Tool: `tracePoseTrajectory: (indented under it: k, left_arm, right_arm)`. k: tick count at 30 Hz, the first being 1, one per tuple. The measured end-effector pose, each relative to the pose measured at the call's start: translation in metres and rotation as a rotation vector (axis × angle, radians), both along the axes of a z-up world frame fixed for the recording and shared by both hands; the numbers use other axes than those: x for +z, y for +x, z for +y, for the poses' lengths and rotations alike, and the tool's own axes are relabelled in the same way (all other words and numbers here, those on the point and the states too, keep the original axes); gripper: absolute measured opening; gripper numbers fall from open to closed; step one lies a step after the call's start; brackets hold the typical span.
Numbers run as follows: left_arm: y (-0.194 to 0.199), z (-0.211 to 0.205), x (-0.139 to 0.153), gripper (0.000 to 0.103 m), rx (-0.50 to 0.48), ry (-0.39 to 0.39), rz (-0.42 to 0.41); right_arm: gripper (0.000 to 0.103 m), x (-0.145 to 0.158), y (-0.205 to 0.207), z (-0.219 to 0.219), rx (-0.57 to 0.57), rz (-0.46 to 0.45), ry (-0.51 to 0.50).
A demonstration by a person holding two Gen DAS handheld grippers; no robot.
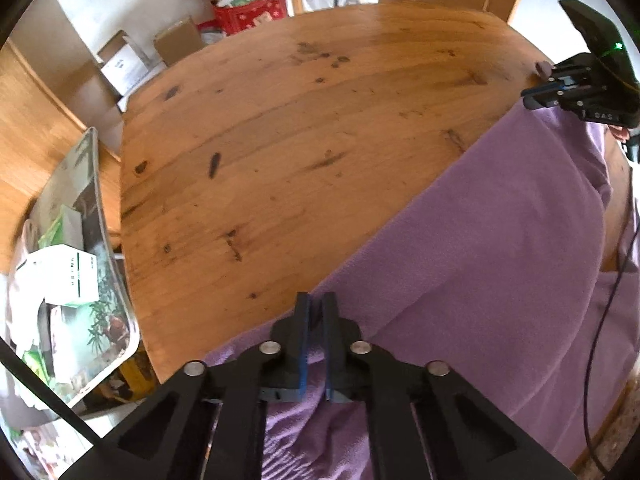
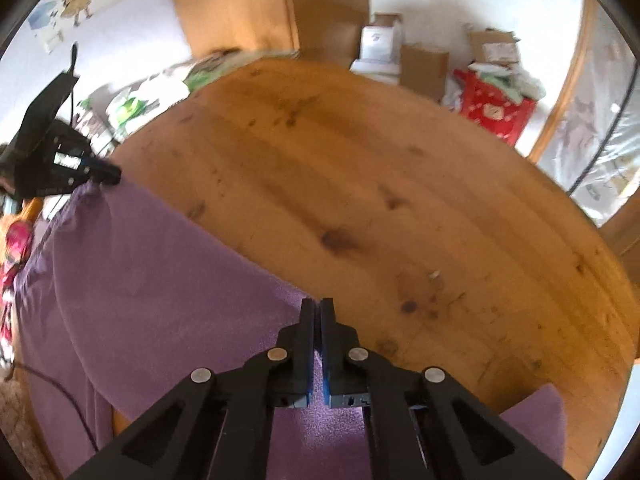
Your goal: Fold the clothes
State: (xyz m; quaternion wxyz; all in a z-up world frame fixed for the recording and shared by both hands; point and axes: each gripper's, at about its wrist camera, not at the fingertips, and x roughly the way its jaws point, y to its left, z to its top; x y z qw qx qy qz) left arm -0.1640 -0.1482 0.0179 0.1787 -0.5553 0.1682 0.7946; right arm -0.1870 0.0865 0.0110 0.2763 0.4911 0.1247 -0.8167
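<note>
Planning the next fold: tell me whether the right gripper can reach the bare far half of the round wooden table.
Probably yes: the round wooden table ahead of the right gripper is bare, though it is shut on the purple fleece cloth.

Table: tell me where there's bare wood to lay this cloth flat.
The table is bare from the purple cloth's far edge out to its rim. The near side is crowded: cloth covers it, with the left tool and right tool shut on its edge.

a round wooden table (image 1: 280,128), cardboard boxes (image 1: 176,44) and a red patterned bag (image 2: 496,114) by the white wall.
</note>
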Motion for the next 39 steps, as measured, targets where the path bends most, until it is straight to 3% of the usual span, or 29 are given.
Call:
tracePoseTrajectory:
  k: [6, 9, 15, 17, 19, 23, 26, 31, 34, 36, 37, 39]
  left_arm:
    - [-0.01, -0.014, 0.005, 0.001, 0.087, -0.008, 0.078]
    - [-0.017, -0.018, -0.001, 0.001, 0.115, 0.013, 0.066]
    - [-0.018, -0.049, 0.008, 0.005, 0.235, 0.161, 0.05]
    - [-0.015, -0.065, 0.014, 0.012, 0.277, 0.236, 0.034]
    - [-0.01, -0.073, 0.017, 0.034, 0.292, 0.249, 0.025]
    - [0.003, -0.068, 0.015, 0.036, 0.208, 0.211, 0.015]
    - [0.007, -0.069, 0.015, 0.036, 0.21, 0.168, 0.024]
    - [0.003, -0.085, 0.012, 0.037, 0.267, 0.191, 0.026]
    - [0.003, -0.078, 0.006, 0.038, 0.237, 0.152, 0.017]
    - [0.005, -0.071, 0.005, 0.044, 0.189, 0.145, 0.027]
    - [0.007, -0.066, 0.004, 0.053, 0.155, 0.143, 0.03]
    - [0.01, -0.06, 0.003, 0.054, 0.112, 0.129, 0.032]
  right_arm:
    - [0.002, 0.007, -0.014, 0.0, -0.093, 0.068, 0.019]
    - [0.002, 0.003, -0.021, -0.005, -0.111, 0.066, 0.032]
    - [0.002, -0.008, -0.025, -0.006, -0.128, 0.046, 0.043]
    - [0.003, -0.009, -0.025, -0.005, -0.131, 0.047, 0.038]
    - [0.003, -0.01, -0.025, -0.005, -0.134, 0.045, 0.035]
    - [0.003, -0.012, -0.025, -0.005, -0.143, 0.039, 0.03]
    - [0.003, -0.012, -0.024, -0.006, -0.148, 0.042, 0.032]
    - [0.003, -0.012, -0.024, -0.006, -0.15, 0.042, 0.034]
    - [0.003, -0.012, -0.024, -0.006, -0.152, 0.041, 0.035]
    - [0.003, -0.012, -0.024, -0.006, -0.155, 0.04, 0.035]
    - [0.003, -0.011, -0.024, -0.005, -0.156, 0.04, 0.034]
    - [0.003, -0.012, -0.024, -0.005, -0.157, 0.04, 0.033]
